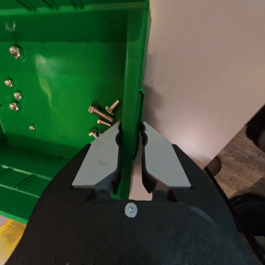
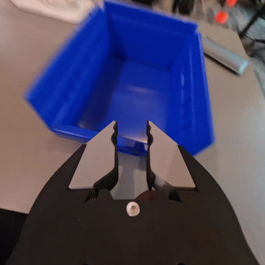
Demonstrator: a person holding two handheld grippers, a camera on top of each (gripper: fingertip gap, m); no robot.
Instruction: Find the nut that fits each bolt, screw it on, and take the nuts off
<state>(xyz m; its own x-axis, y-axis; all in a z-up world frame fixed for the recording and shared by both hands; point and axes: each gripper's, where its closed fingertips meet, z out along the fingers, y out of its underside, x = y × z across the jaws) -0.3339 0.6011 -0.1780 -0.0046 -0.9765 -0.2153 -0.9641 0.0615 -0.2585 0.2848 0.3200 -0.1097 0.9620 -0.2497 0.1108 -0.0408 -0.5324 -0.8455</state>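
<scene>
In the left wrist view my left gripper (image 1: 131, 123) is shut on the right wall of a green bin (image 1: 133, 88), one finger inside and one outside. Inside the bin several metal bolts (image 1: 101, 112) lie next to the gripped wall, and several metal nuts (image 1: 16, 52) lie along the left side of the floor. In the right wrist view my right gripper (image 2: 131, 121) is open and empty, hovering over the near rim of a blue bin (image 2: 190, 88) whose floor looks bare; the view is blurred.
Both bins rest on a pale table (image 1: 200, 71). The table's edge and dark carpet (image 1: 236, 164) lie to the right in the left wrist view. A grey metal bar (image 2: 225, 57) lies on the table right of the blue bin. A yellow surface (image 1: 10, 236) shows at lower left. One gripper's finger ends stand about 70 cm off the other's.
</scene>
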